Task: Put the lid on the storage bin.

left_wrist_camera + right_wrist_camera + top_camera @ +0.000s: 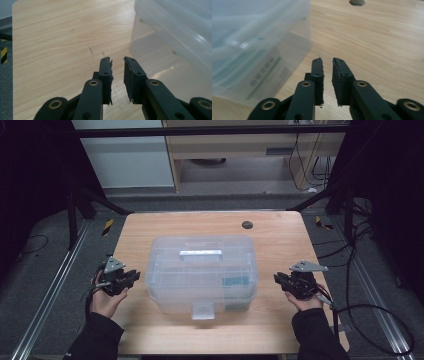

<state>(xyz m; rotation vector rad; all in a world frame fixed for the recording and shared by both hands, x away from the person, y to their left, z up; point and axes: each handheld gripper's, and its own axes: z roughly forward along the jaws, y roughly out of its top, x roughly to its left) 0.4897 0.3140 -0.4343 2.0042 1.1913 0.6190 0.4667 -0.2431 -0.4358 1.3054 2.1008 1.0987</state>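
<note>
Wooden table [150, 330] first, pale grain, dark floor around it. At its centre we note a translucent lidded box [202, 272], latch toward us. Left gripper [134, 276] and right gripper [276, 277] flank it, jaws slightly parted, gripping nothing, near its sides.

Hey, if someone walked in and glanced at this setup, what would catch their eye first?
Probably the big translucent plastic storage box in the middle of the wooden table, lid on, with a handle on top and a latch facing the person. Next, the left tool and right tool flank it, each slightly open, holding nothing, and apart from the box.
</note>
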